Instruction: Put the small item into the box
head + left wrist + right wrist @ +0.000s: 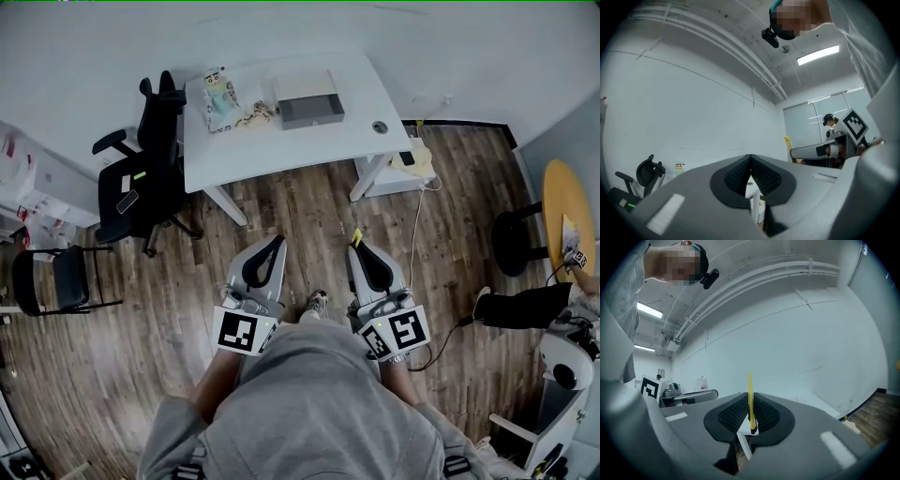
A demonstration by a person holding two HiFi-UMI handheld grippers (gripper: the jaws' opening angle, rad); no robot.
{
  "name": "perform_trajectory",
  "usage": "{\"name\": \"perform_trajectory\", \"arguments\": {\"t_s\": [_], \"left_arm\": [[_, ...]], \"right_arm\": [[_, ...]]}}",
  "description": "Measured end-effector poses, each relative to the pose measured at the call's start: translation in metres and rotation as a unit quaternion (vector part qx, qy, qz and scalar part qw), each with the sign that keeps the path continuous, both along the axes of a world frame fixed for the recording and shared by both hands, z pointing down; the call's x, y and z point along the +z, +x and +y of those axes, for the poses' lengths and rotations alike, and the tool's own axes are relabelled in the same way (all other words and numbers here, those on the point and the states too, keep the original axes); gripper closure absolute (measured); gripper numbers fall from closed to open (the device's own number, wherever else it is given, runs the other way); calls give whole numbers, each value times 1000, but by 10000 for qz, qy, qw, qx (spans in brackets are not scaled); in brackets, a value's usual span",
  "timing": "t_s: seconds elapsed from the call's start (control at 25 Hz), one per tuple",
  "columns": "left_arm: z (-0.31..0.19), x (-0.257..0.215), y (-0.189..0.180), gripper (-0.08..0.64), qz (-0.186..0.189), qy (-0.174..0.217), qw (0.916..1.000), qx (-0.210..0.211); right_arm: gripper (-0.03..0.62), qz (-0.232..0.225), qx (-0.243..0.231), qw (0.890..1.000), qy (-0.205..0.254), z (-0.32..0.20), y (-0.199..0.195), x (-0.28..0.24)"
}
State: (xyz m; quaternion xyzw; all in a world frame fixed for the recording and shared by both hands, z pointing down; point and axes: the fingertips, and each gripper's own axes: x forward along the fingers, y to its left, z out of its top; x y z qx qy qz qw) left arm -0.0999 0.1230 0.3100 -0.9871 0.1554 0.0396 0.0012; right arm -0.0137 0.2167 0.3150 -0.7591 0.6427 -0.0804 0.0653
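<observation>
right gripper fingers clenched on thin yellow stick, left gripper fingers pressed together with nothing between, both close to person's body, grey box on white desk well apart

The floor is brown wood planking with visible grain and a low sheen. The table standing on it has a smooth, matt white top and carries a grey box of dull, card-like stock. The left gripper and right gripper have smooth, matt grey plastic shells with black, rubbery, finely ribbed pads, the yellow strip between the right one's pads looks like smooth, faintly glossy plastic, the person's grey top is soft matt cloth, and the chair is black with a dull padded seat.
</observation>
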Motion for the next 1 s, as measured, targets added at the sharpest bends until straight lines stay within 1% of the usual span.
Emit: {"name": "perform_trajectory", "arguments": {"t_s": [0.2,0.32,0.44,0.56,0.8,1.0], "left_arm": [[11,1,26,557,24,-55,9999,-142],[17,6,33,557,-135,-106,9998,-131],[17,10,38,557,-206,-124,9996,-170],[13,7,44,557,-94,-94,9996,-235],[7,14,57,557,-135,-142,9997,-137],[-4,16,78,557,-89,-135,9999,-12]], "right_arm": [[540,-17,-118,9999,9,8,31,2],[540,-45,-155,9999,17,10,40,4],[540,-107,-184,9998,3,12,46,8],[540,-127,-220,9997,-4,9,52,9],[540,-122,-157,9998,-62,3,63,14],[540,-97,-53,9999,-94,-4,79,18]]}}
